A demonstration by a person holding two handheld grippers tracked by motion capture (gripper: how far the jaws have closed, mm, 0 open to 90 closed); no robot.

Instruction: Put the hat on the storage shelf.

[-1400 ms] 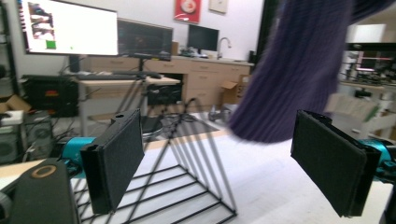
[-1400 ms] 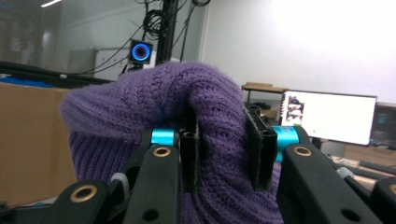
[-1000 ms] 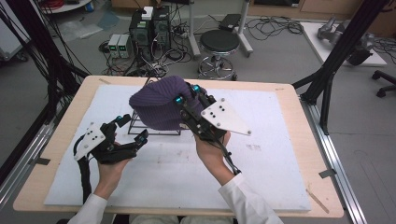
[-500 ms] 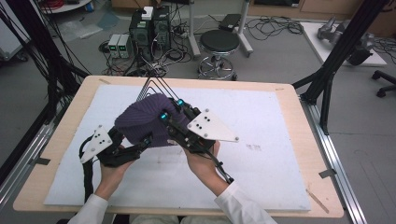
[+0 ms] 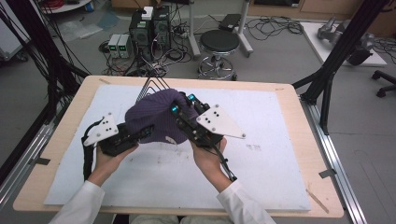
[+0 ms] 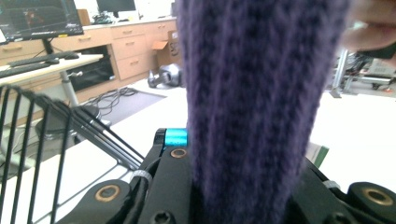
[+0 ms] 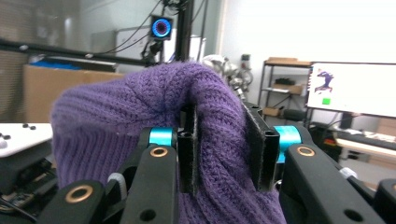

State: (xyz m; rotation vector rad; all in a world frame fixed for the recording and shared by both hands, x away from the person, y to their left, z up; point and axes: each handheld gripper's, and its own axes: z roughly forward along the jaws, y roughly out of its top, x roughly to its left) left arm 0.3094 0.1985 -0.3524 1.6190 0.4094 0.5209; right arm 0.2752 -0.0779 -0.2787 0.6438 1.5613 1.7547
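While a person's two hands work from the near edge of the white-covered table [image 5: 280,154], a purple knitted hat [image 5: 156,119] hangs in the air between two sets of tongs, lifted clear of the black wire rack [image 5: 148,87] behind it. A second ago the hat sat over that rack, with the left tongs [image 5: 140,134] waiting apart from it; half a second ago the hat had come forward off the wire and the left tongs had closed in. Now the rack stands bare just beyond the hat, and both tools have hold of the wool, which suggests the removal is done and the hat is ready to be laid down or reshaped.

The right tongs [image 7: 226,154] are clenched on a thick fold of the hat [image 7: 140,116], the rib pinched between flat black pads [image 7: 262,154]. In the left gripper view the hat [image 6: 252,93] rises as a stretched column from between the black arms of the left tongs [image 6: 240,186], which grip its edge.

The hat is soft, chunky ribbed knit, domed and slumping where it is unsupported. The rack [image 6: 46,140] is thin rigid black wire in parallel bars. Each tool carries a flat grey three-cornered plate and turquoise metal collars.
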